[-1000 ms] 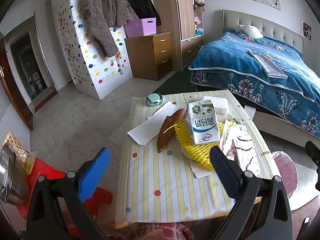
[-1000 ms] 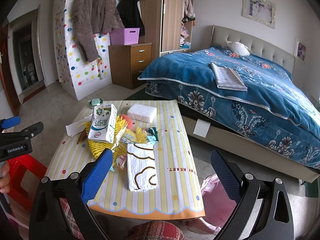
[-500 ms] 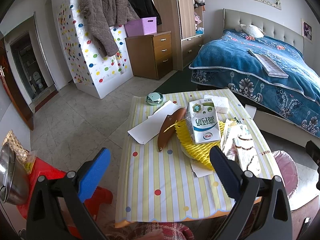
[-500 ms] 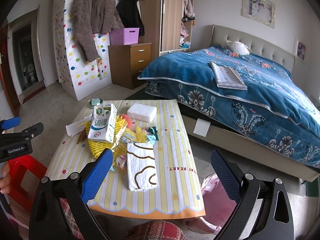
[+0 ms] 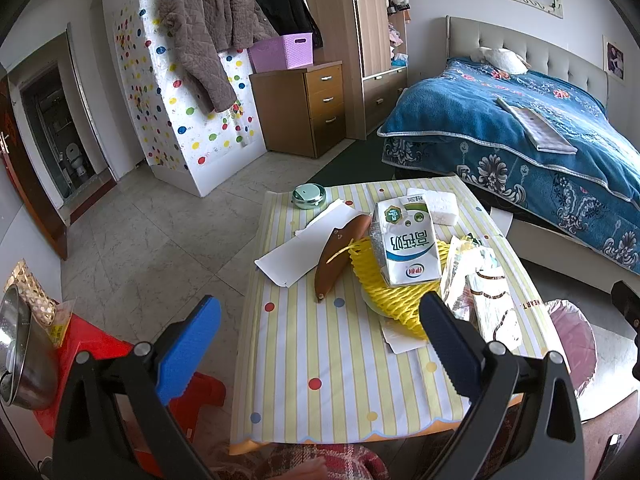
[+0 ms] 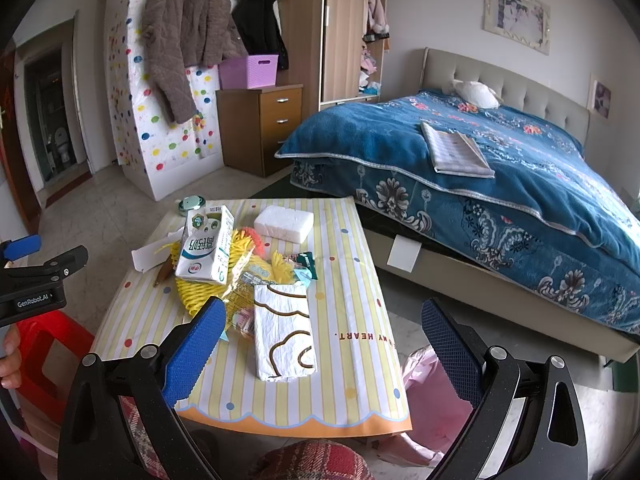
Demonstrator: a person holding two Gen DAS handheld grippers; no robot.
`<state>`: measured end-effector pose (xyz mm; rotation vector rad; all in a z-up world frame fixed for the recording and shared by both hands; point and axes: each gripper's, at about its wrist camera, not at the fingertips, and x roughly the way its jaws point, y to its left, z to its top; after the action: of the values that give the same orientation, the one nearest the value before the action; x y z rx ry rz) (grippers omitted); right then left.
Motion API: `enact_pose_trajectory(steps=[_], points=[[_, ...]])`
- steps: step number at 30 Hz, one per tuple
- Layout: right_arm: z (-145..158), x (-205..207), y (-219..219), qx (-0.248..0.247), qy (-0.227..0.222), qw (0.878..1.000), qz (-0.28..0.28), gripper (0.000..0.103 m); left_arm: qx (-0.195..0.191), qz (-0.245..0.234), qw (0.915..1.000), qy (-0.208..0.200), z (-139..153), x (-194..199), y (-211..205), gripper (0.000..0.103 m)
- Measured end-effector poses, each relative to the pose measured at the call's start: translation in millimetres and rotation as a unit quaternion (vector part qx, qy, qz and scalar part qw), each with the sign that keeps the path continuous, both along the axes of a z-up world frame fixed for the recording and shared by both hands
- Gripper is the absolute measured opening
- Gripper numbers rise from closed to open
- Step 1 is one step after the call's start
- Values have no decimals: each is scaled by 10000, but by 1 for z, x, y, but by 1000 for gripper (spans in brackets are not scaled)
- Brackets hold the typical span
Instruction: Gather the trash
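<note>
A low table with a striped, dotted cloth [image 5: 320, 352] [image 6: 352, 280] holds a pile of trash. A milk carton [image 5: 404, 240] [image 6: 206, 250] lies on yellow foam netting [image 5: 396, 300] [image 6: 192, 292]. A white-and-brown wrapper [image 5: 494, 308] [image 6: 284, 336], white paper [image 5: 296, 252], a brown pouch [image 5: 340, 252] and a white foam block [image 6: 284, 224] lie around it. My left gripper [image 5: 320, 352] is open and empty above the table's near left. My right gripper [image 6: 324, 352] is open and empty above the near right edge.
A pink trash bag [image 6: 432, 400] [image 5: 572, 344] sits on the floor right of the table. A red stool [image 5: 92, 364] with a steel bowl [image 5: 20, 360] stands left. A bed with a blue blanket [image 6: 500, 184] is behind. A round tin [image 5: 308, 196] sits at the table's far edge.
</note>
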<state>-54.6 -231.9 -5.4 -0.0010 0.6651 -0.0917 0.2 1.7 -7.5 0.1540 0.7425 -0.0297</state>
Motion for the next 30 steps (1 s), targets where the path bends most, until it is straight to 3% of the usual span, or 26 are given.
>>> enact_pose_trajectory(steps=[10, 17, 20, 24, 30], points=[[-3, -2, -3, 2, 11, 10000, 3, 97, -30, -13, 10000, 66, -12, 1, 2, 96], [-40, 6, -10, 335, 129, 9990, 259, 97, -77, -161, 9996, 224, -34, 16, 1, 96], [-59, 18, -5, 437, 316, 9977, 418, 97, 101, -62, 9999, 67, -45, 22, 0, 96], [-82, 33, 9, 95, 477, 9978, 452, 97, 315, -174, 9993, -27, -59, 30, -5, 96], [-116, 55, 7, 315, 807, 9948, 544, 91, -218, -348, 9984, 389, -77, 51, -2, 96]])
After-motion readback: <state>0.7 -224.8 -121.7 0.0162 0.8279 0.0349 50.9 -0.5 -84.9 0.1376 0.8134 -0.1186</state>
